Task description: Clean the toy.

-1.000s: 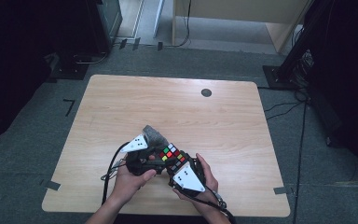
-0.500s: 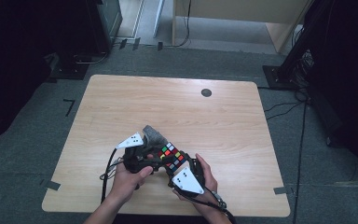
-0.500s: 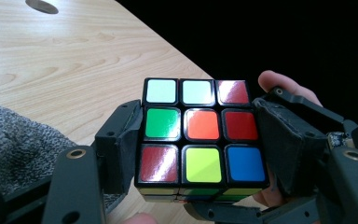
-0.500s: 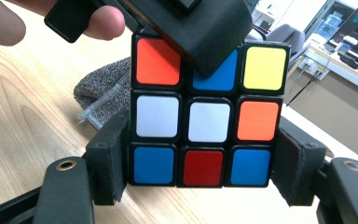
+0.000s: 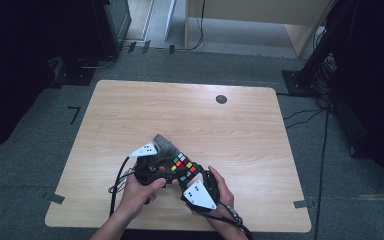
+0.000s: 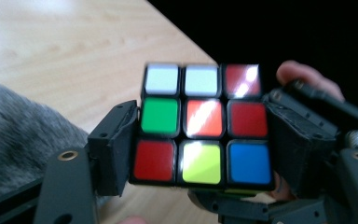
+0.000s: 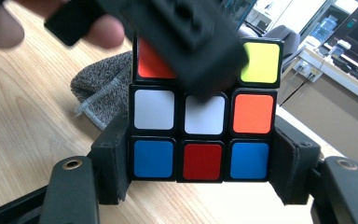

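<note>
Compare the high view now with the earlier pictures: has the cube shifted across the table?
No. The cube sits at the same distance below the dark round spot near the table's far edge, held between both grippers.

Bright overhead light; glare on cube [image 6: 203,126] stickers; dark, dim surroundings.

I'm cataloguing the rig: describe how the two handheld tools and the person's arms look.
Both are black, blocky two-jaw tools: the left tool and right tool each carry a pale grey three-cornered plate with dark dots on top. Black cables trail from them toward the person. The forearms are bare, and a wristband sits on the right wrist.
</note>
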A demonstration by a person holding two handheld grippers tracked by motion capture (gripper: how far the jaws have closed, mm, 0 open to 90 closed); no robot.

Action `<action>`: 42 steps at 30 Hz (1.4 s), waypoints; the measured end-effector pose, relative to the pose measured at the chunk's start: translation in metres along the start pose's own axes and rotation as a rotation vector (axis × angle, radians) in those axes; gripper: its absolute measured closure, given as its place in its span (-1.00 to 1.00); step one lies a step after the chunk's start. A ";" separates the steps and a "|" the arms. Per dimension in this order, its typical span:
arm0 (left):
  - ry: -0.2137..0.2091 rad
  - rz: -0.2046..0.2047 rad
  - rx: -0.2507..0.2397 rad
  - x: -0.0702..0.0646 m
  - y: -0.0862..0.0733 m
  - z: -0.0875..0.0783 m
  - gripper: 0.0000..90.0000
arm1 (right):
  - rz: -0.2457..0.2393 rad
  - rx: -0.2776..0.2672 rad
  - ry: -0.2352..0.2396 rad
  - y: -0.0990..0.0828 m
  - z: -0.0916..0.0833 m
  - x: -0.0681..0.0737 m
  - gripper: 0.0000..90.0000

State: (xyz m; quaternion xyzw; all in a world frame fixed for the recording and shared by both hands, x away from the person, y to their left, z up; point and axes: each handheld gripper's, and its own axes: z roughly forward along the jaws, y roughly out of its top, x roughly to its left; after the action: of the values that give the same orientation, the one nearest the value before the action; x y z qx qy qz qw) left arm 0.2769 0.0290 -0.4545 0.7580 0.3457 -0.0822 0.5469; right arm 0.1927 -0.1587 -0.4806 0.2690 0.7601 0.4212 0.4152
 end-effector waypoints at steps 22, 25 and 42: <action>0.034 -0.022 -0.096 0.020 0.012 -0.039 -0.25 | 0.089 0.008 0.092 -0.001 0.005 -0.003 -0.44; 0.077 -0.030 -0.143 0.030 0.017 -0.061 -0.25 | 0.136 0.010 0.117 0.000 0.008 -0.004 -0.47; 0.195 -0.081 -0.220 0.056 0.019 -0.107 -0.25 | 0.402 0.133 0.232 0.039 0.086 0.002 -0.44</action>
State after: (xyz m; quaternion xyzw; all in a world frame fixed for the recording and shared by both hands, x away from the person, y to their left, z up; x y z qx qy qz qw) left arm 0.3031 0.1453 -0.4268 0.6835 0.4345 0.0083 0.5865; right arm 0.2678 -0.1017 -0.4740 0.3917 0.7599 0.4724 0.2144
